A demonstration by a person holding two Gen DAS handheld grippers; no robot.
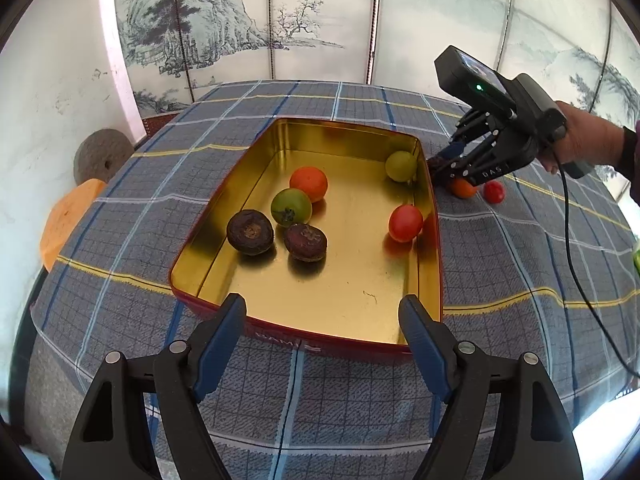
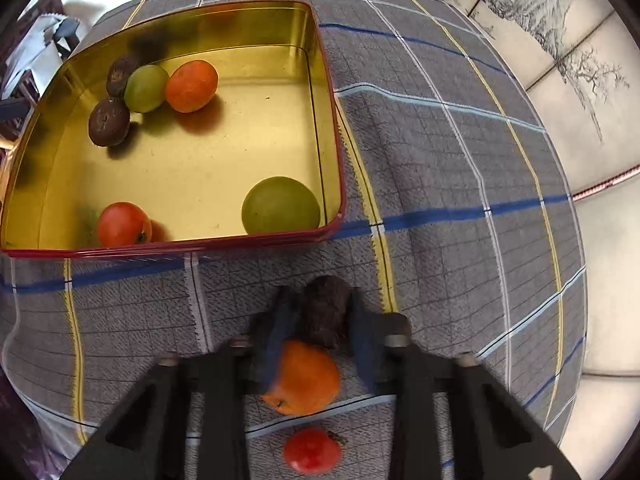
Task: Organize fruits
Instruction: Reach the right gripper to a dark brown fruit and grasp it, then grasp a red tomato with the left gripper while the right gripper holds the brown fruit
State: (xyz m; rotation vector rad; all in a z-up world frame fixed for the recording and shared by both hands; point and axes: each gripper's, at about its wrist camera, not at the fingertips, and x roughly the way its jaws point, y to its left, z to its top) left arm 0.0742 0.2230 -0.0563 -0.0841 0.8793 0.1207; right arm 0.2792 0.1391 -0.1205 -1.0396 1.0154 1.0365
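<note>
A gold tin with a red outside (image 1: 430, 240) (image 2: 328, 92) sits on the plaid cloth and holds several fruits: two dark brown ones (image 1: 250, 232), green ones (image 1: 291, 207) (image 2: 280, 205), an orange one (image 1: 309, 183) and a red one (image 1: 405, 223). My left gripper (image 1: 322, 334) is open and empty at the tin's near rim. My right gripper (image 2: 318, 320) (image 1: 440, 166) is shut on a dark brown fruit (image 2: 324, 312) on the cloth beside the tin. An orange fruit (image 2: 306, 378) (image 1: 463, 187) and a red fruit (image 2: 313, 450) (image 1: 493, 191) lie under it.
The round table (image 1: 120, 320) is covered by a grey-blue plaid cloth. A painted folding screen (image 1: 280, 20) stands behind it. An orange cushion (image 1: 68, 216) and a grey round stone (image 1: 102, 156) are off the table's left side. A black cable (image 1: 576, 264) trails from the right gripper.
</note>
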